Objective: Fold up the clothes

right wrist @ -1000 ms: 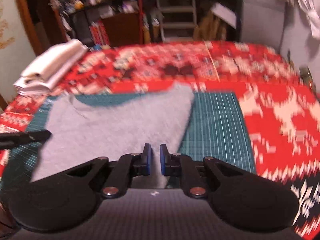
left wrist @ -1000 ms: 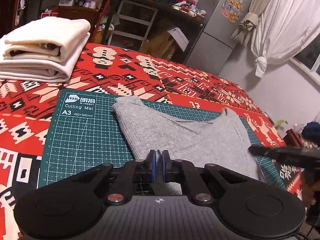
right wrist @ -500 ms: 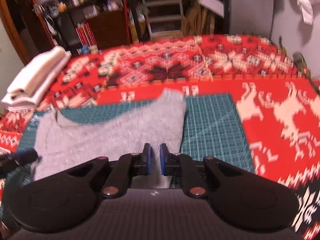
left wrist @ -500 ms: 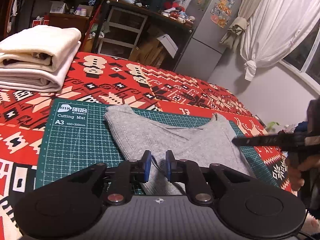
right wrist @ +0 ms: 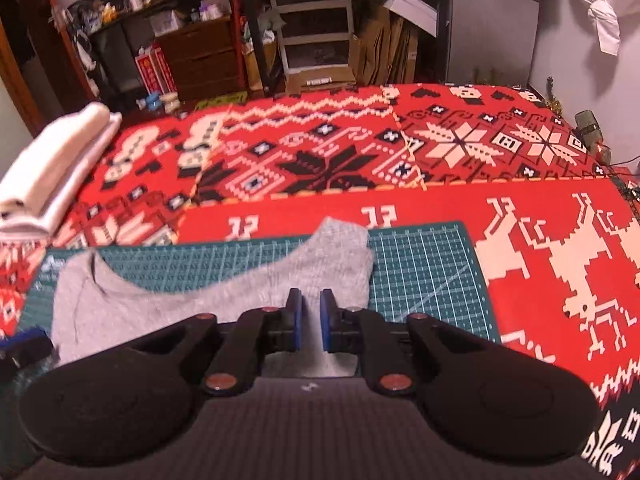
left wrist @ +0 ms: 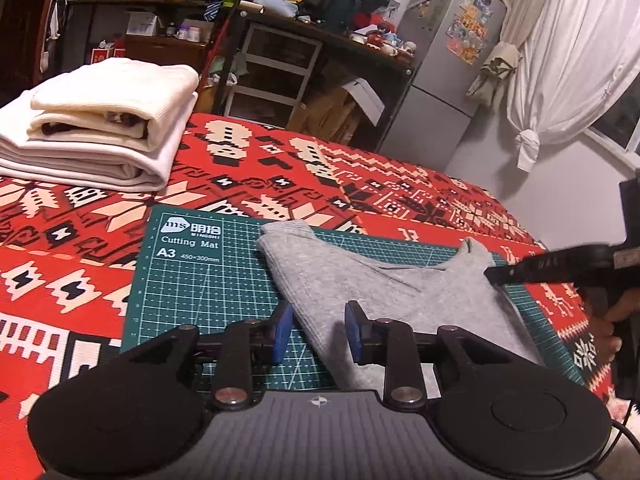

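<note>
Left gripper [left wrist: 318, 330] sitting nearest the lens, blue-padded fingers spread wide apart, nothing between them, hovering over the left edge of the grey knit sleeveless top [left wrist: 394, 292]. Right gripper [right wrist: 311, 322] hanging over the top's right side, pads nearly together with a narrow gap; whether cloth is being pinched, cannot tell. In the left wrist view that same right gripper is reaching in from the right as a black bar, tip over the top's right shoulder strap, a person's hand [left wrist: 614, 320] wrapping its handle.

Grey top lying flat on the dark green gridded A3 cutting mat [left wrist: 188, 280], two shoulder straps pointing away, scooped neckline between them. Right strap reaching the mat's far edge. Mat resting on the red, black and cream patterned blanket [right wrist: 540, 240] covering the whole surface.

Further back on the left, a stack of folded cream-white cloths [left wrist: 100, 124] sitting on the blanket, well apart from the mat.

Beyond the blanket's far edge: cluttered dark shelving [right wrist: 192, 40], a white drawer unit [right wrist: 314, 28], flattened cardboard [right wrist: 384, 48], a grey fridge with stickers [left wrist: 444, 68] and a knotted white curtain [left wrist: 560, 64].
</note>
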A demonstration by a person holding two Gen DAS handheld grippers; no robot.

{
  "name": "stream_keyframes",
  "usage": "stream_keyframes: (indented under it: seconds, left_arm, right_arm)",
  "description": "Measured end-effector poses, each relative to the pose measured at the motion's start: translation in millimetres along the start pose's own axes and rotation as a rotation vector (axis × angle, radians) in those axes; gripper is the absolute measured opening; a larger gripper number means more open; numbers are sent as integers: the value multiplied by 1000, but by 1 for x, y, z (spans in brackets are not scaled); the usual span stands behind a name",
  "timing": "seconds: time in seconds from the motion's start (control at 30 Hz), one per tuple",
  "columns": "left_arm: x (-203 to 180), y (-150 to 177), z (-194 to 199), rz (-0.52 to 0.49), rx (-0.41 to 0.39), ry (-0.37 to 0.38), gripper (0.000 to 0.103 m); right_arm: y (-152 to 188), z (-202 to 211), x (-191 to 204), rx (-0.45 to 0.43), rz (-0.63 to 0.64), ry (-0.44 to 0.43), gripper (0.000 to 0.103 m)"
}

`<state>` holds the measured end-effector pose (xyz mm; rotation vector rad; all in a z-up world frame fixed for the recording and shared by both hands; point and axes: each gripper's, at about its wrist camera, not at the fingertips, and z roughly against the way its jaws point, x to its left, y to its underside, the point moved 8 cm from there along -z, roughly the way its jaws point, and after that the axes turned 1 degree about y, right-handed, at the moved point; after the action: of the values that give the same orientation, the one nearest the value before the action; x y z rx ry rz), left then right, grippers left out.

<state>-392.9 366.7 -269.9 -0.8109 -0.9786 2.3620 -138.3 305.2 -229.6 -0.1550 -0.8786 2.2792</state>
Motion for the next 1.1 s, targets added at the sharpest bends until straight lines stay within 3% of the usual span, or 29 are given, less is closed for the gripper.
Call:
stream_keyframes:
  seconds: [0.23,0.6,0.8,0.93,1.1]
  left_arm:
    - [0,1,-3,-16,8,-16,29]
    - [1,5,-5,-25,8,-50,34]
    - [-2,7,-4,-36,-8,-64,36]
    - [-4,9,-3,-46,-24,-61,39]
    - [-4,10,-2,-50,-33,-57,40]
  right_arm:
    - [-2,-7,1,7,29,14,11]
    - [4,33,10,-1,37,-27,12]
    - [27,53,13,35,33,-70,12]
    - [52,43,13,96,40,-56,13]
    - [60,54,12,82,5,-81,13]
